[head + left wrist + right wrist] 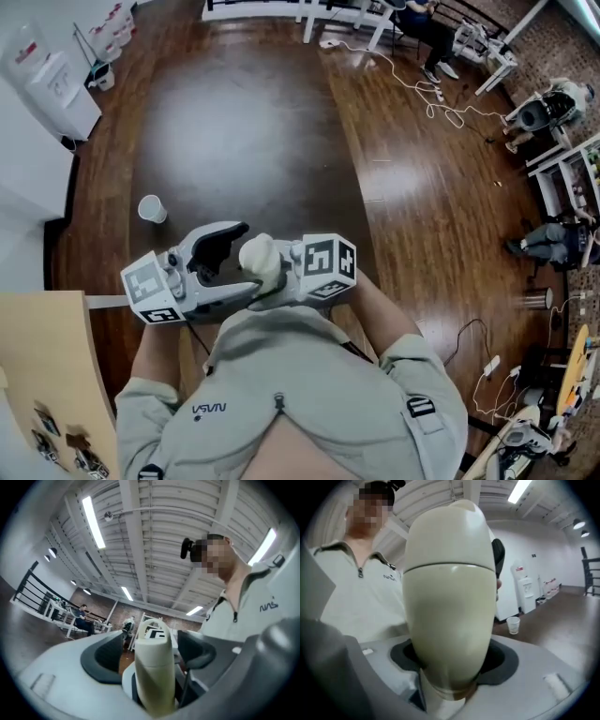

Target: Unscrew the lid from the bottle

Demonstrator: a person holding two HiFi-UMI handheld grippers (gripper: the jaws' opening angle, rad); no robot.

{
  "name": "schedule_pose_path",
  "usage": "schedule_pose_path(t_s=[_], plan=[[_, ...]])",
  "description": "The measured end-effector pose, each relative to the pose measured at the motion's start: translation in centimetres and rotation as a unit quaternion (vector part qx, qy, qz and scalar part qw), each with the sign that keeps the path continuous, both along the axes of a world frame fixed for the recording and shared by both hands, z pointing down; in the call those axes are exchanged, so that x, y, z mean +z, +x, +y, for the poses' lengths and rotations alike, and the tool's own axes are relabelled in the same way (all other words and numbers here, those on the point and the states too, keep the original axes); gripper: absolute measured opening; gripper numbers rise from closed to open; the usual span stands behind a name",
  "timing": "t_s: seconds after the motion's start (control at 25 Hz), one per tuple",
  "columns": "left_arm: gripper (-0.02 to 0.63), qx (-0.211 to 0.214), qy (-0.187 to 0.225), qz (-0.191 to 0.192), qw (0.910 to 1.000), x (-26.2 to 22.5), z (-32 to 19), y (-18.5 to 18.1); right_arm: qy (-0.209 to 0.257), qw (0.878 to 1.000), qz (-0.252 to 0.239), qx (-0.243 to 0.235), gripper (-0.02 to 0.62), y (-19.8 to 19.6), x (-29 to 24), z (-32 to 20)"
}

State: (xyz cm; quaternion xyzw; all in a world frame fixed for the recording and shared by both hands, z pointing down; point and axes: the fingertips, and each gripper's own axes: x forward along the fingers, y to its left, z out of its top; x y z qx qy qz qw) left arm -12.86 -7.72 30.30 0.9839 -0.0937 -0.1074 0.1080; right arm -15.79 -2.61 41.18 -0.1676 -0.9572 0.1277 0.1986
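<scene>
Clearly right gripper (452, 663) clamps the bottle (450, 597), left gripper (152, 656) gapes round it (shirt (319, 394): NASA)

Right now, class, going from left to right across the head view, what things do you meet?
White water dispenser → white paper cup → cream rounded plastic bottle → looped white cable.

Your cream, matte bottle (262, 261) hangs off the floor just before your chest, at 6 o'clock from the head view's centre. Its domed lid (450, 536) sits fully on, with a thin closed seam at the join. The right gripper (452, 658) clamps the body, which also stands between the left gripper's (151, 653) parted jaws, clear of both.
</scene>
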Motion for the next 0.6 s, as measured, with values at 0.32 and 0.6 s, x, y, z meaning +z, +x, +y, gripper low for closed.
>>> schedule_pose_path(t_s=[0.32, 0.6], plan=[[0.367, 0.121, -0.005, 0.022, 0.9924, -2.2, 1.3, 1.3, -0.098, 0.985, -0.03, -0.142, 0.302, 0.2, -3.3, 3.7], [0.356, 0.147, -0.021, 0.013, 0.9888, -0.7, 2.0, 1.4, -0.103, 0.984, -0.022, -0.146, 0.302, -0.2, -2.5, 4.4]])
